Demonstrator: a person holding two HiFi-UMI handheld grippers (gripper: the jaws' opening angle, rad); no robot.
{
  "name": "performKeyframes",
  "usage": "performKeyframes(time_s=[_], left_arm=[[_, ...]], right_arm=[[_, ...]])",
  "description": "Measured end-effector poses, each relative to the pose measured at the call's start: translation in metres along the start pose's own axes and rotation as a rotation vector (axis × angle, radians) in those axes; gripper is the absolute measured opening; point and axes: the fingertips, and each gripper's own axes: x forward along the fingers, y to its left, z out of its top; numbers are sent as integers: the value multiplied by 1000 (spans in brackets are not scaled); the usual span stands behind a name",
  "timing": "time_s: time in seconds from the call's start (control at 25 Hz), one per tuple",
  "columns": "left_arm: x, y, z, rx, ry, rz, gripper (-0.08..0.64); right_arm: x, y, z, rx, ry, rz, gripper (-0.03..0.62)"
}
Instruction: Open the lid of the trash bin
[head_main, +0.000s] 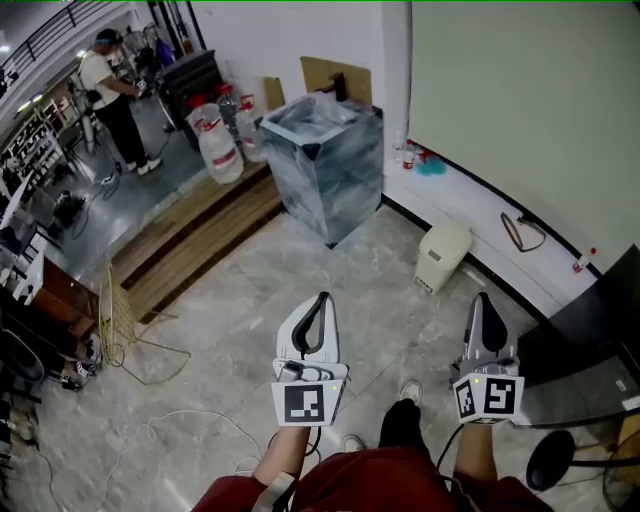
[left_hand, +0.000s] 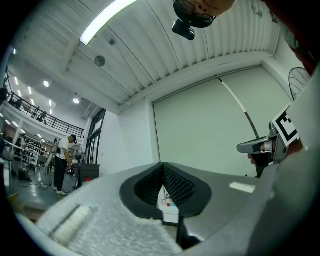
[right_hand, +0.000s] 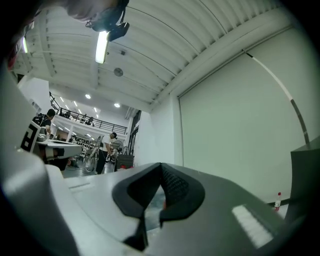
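The trash bin (head_main: 441, 255) is a small cream bin with its lid down. It stands on the marble floor against the white baseboard, ahead of me and between my two grippers. My left gripper (head_main: 321, 299) is held level above the floor, short of the bin and to its left. Its jaws are shut with nothing between them, their tips meeting in the left gripper view (left_hand: 162, 166). My right gripper (head_main: 484, 298) hovers to the bin's right and nearer to me. It is also shut and empty, as the right gripper view (right_hand: 161, 166) shows. Neither gripper touches the bin.
A large plastic-wrapped box (head_main: 327, 160) stands beyond the bin on the left, with water jugs (head_main: 218, 147) beside it. A wooden step (head_main: 195, 240) and loose cables (head_main: 150, 370) lie to the left. A black cabinet (head_main: 590, 335) and a stool (head_main: 551, 459) are at the right. A person (head_main: 112, 95) stands far back.
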Motion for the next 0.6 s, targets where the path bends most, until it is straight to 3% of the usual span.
performKeyframes(time_s=[0.32, 0.6], left_arm=[[71, -21, -8, -26, 10, -9, 5], [143, -68, -14, -10, 21, -55, 5]], right_arm=[[55, -39, -7, -19, 0, 38, -2], [93, -105, -16, 4, 1, 51, 0]])
